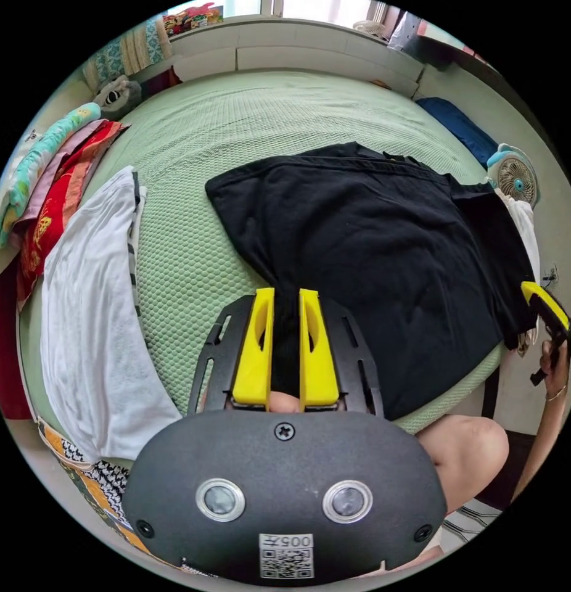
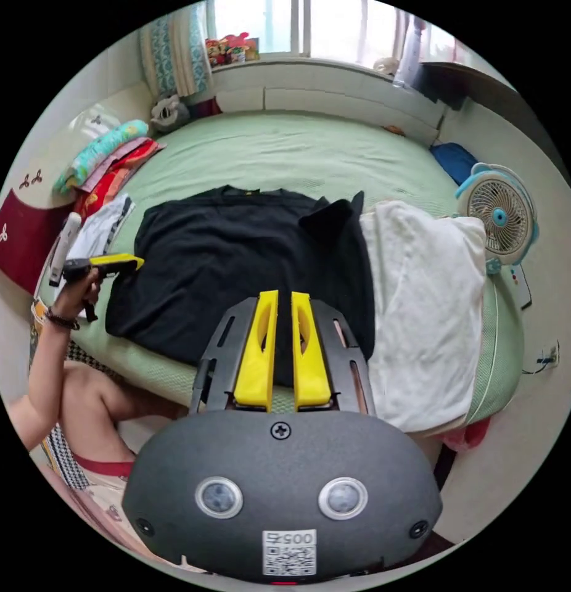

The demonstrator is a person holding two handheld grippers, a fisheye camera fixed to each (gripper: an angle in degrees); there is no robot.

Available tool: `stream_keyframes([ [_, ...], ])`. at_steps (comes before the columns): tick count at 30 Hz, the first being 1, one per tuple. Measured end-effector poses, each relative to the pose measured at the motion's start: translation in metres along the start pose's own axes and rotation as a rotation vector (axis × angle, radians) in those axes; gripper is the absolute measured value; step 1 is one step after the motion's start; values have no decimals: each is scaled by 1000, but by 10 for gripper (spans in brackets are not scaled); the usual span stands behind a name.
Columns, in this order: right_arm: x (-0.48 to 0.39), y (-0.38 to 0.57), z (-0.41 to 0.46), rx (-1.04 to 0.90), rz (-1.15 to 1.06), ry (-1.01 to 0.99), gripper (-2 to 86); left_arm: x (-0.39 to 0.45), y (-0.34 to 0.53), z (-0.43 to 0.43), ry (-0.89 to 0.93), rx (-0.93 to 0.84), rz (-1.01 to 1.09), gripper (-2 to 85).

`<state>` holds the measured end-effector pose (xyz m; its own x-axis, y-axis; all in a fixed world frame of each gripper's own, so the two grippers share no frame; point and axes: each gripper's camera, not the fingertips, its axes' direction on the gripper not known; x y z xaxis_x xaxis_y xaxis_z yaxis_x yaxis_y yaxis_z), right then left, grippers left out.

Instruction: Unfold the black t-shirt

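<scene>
1. Mostly spread, the black shirt (image 2: 236, 271) lies on the bed (image 2: 285, 148).
2. At 2 o'clock, one corner stays folded over.
3. Left gripper (image 1: 285, 345) fingers pinch its hem.
4. Right gripper (image 2: 284, 345) fingers nearly closed, apparently holding nothing.

A: Lighting check?

B: Bright, even daylight. Source is the window (image 2: 310, 31) at the far end; its panes are blown out to white in both views.

A: Shadows?

B: Soft, faint. The black t-shirt (image 1: 384, 246) reads as a flat dark mass with little fold detail.

A: Optics?

B: Heavy fisheye. The bed (image 2: 285, 148) edge and walls bow hard near the rim, with a black vignette outside the circle. Centre is sharp, no motion blur. The rim is slightly soft.
</scene>
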<state>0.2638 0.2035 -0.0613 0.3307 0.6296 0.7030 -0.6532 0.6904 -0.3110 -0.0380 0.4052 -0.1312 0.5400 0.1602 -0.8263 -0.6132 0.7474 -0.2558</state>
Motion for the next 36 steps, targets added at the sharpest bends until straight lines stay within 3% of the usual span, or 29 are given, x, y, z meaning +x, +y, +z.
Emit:
stream_keyframes([
  [5,-21,20,36,-111,-35,36,-7,21,2,-5,-87,7,78,49],
  [9,-22,23,59,-187,8,-56,-12,24,8,-16,-132,35,84,46],
  [12,-28,23,67,-219,19,-200,-12,13,14,-25,-150,44,44,46],
  [18,-67,22,73,-253,-113,-270,-10,-25,32,-44,-195,51,-97,49],
  [23,-66,22,51,-113,-121,-162,3,-35,45,-60,-122,61,-147,55],
  [29,-41,1,35,41,-91,-75,120,-39,61,-89,-68,140,-149,68],
  [36,-41,-36,78,4,-3,124,139,-43,70,-101,17,150,-153,77],
])
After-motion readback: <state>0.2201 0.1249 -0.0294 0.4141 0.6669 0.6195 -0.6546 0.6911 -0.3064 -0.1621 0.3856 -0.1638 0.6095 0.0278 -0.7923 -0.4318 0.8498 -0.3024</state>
